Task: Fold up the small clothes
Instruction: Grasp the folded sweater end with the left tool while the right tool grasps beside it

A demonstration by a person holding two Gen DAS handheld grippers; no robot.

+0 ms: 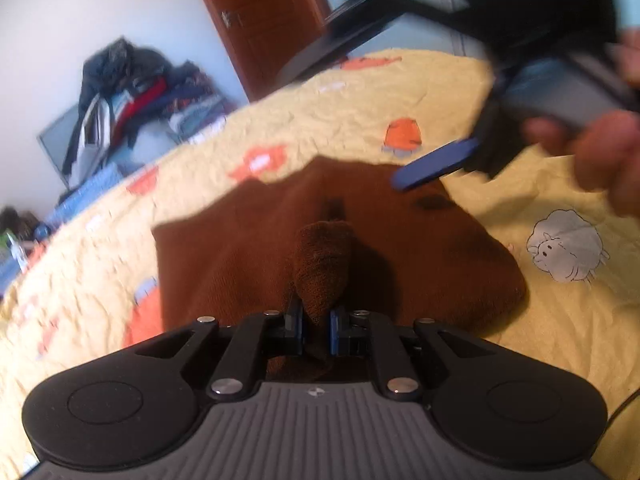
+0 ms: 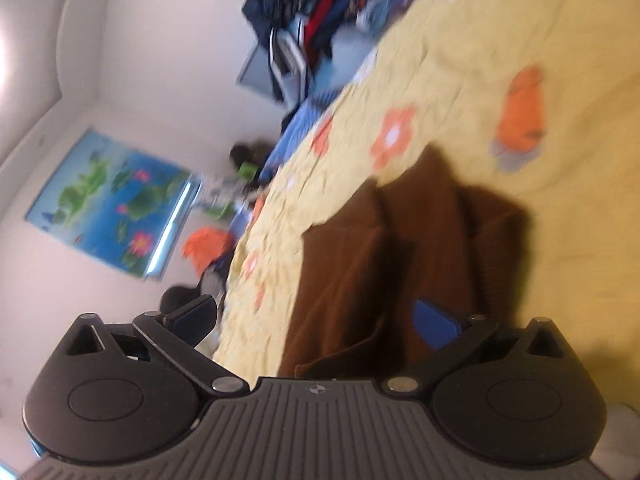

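A small brown garment [image 1: 420, 256] lies on the yellow patterned bedspread [image 1: 320, 120]. My left gripper [image 1: 316, 330] is shut on a bunched fold of the brown garment that sticks up between its blue pads. My right gripper [image 2: 316, 316] is open and empty, with its jaws wide apart, hovering over the brown garment [image 2: 360, 264]. In the left wrist view the right gripper shows at the upper right, one blue finger [image 1: 436, 162] above the garment's far edge, held by a hand [image 1: 600, 152].
A pile of clothes [image 1: 136, 92] sits beyond the bed's far edge, also in the right wrist view [image 2: 316, 12]. A brown door [image 1: 256, 16] stands behind. A lotus poster [image 2: 108, 204] hangs on the wall. The bedspread [image 2: 500, 40] extends around the garment.
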